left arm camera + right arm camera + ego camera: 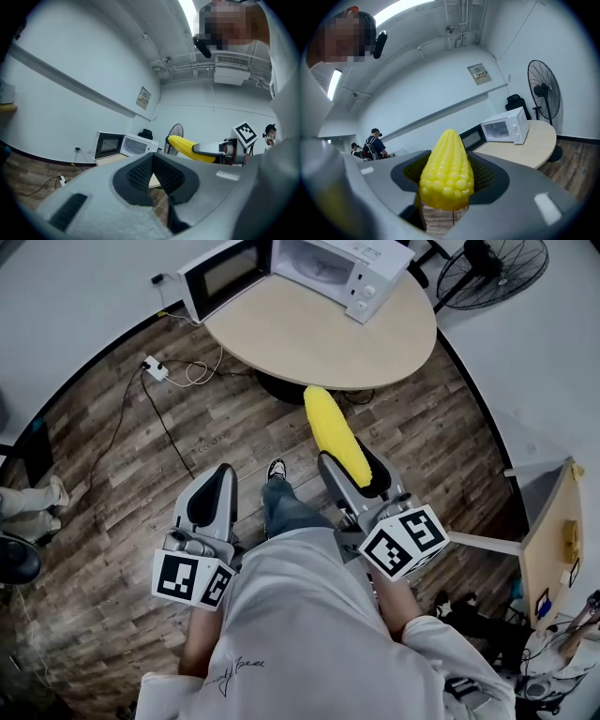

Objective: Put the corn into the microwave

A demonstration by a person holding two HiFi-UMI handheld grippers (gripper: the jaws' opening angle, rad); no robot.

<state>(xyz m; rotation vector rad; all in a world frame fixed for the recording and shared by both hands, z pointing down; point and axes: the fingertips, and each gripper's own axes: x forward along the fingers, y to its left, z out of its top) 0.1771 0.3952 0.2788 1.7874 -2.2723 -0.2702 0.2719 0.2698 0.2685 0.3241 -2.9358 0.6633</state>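
R gripper (361, 470): I'm clamping its smooth grey jaws on the corn (333, 432), w/ ribbed blk pads pressing both sides of the thick end.
Corn: bumpy yellow cob, tapering, sticking out fwd past my R tips, over wood-plank floor (169, 418).
L gripper (214, 493): I'm carrying it empty, pads meeting at the tips, level w/ the R one.
Microwave (323, 268): boxy, white, door standing open; sitting ahead of both grippers on a round pale-wood table (319, 338).

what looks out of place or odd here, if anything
Nothing spilled or damaged. The only loose thing is a white power strip with its cables trailing across the wood floor left of the table. The microwave door hangs open, as the task needs.
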